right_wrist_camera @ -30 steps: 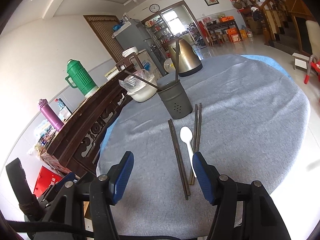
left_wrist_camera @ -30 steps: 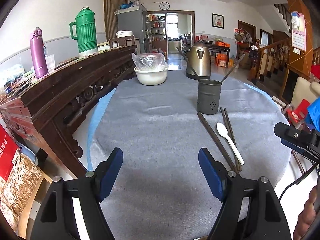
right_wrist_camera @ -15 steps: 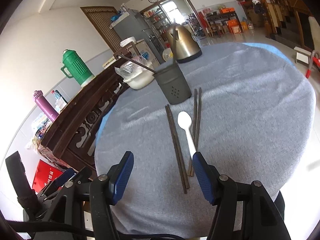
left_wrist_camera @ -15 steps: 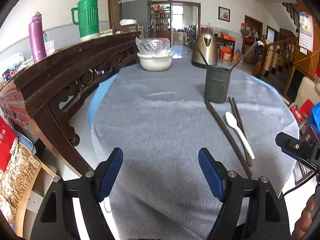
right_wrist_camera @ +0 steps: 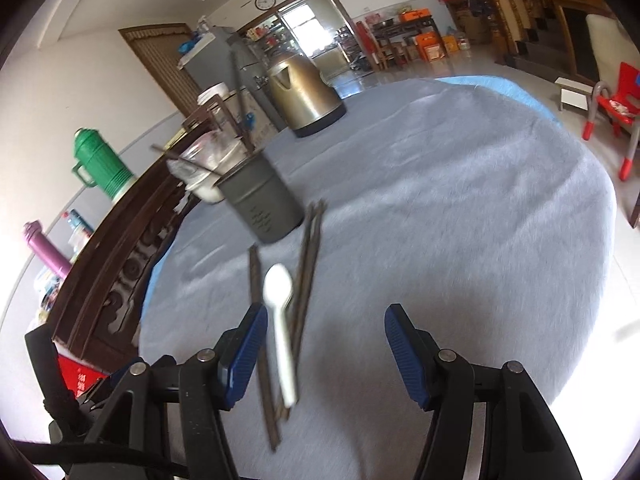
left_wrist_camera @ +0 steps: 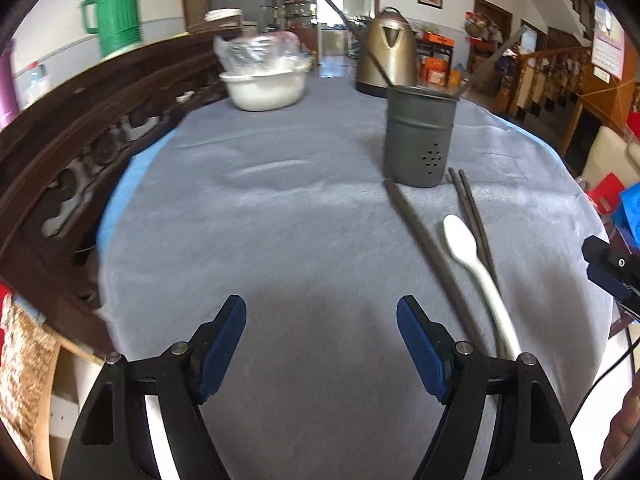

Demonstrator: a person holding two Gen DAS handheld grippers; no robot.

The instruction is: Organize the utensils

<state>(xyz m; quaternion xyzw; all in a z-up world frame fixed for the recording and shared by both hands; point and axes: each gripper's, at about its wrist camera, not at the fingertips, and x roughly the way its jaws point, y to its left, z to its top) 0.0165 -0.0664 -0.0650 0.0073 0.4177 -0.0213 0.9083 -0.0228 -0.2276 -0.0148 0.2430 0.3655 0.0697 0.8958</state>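
**Both grippers closer to the loose utensils; nothing picked up yet**

Change since earlier frames: both wrist views sit lower and nearer the table. In the right view the utensils, formerly ahead of the jaws, now run beside and past the left-hand finger; the frame is motion-blurred, so that gripper is probably mid-move.

Table (left_wrist_camera: 280, 240): round, grey cloth, carved dark wooden sideboard (left_wrist_camera: 80, 128) along its left edge. At the far end, a brass-coloured kettle (left_wrist_camera: 386, 56) and a white bowl (left_wrist_camera: 264, 90) holding a plastic bag.

Utensil holder (left_wrist_camera: 418, 136): grey perforated cup, upright, two chopsticks already leaning out of it.

Loose items, just in front of the holder: one dark chopstick pair (left_wrist_camera: 424, 248), a second pair (left_wrist_camera: 474, 216), and a white spoon (left_wrist_camera: 476, 264) lying between them, bowl end toward the holder.

Left gripper (left_wrist_camera: 322, 342): jaws wide apart, empty, over bare cloth left of the utensils.

Right gripper (right_wrist_camera: 326, 346): jaws wide apart, empty; the spoon handle lies just inside its left-hand finger.

Judgement: early in the task. The right gripper looks set for the first pick, likely the spoon. Thin flat items on cloth call for a low, centred closure.
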